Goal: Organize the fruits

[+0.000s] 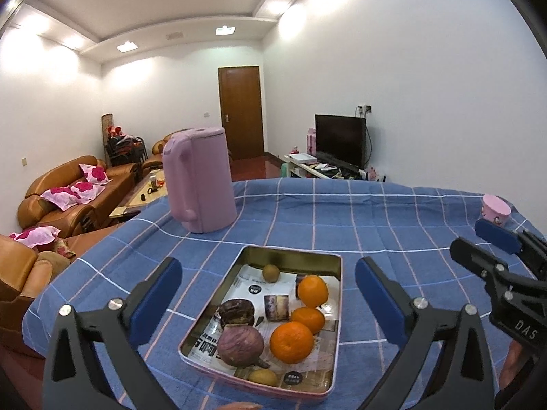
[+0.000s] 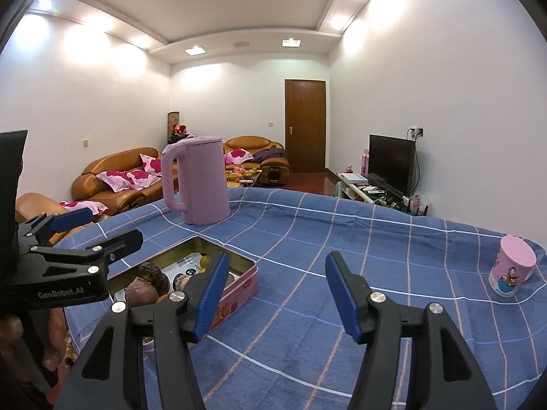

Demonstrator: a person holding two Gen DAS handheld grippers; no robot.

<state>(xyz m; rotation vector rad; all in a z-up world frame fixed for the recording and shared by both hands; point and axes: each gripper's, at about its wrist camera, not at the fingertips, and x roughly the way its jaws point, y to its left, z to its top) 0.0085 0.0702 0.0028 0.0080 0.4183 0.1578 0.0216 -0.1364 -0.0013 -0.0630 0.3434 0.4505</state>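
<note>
The spread, empty left gripper point(image 1: 268, 294) frames the tin point(image 1: 336, 307), long axis toward twelve o'clock, nearer than the open right gripper point(image 2: 277, 294).

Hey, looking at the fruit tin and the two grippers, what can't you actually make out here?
- Right wrist view: the right gripper finger and the left gripper cover most of the tin, so its fruit cannot be counted there.
- Left wrist view: the paper lining has print too small to read.
- Left wrist view: the right gripper is cut off by the right edge.
- Left wrist view: the pink cup is partly hidden behind that gripper.
</note>
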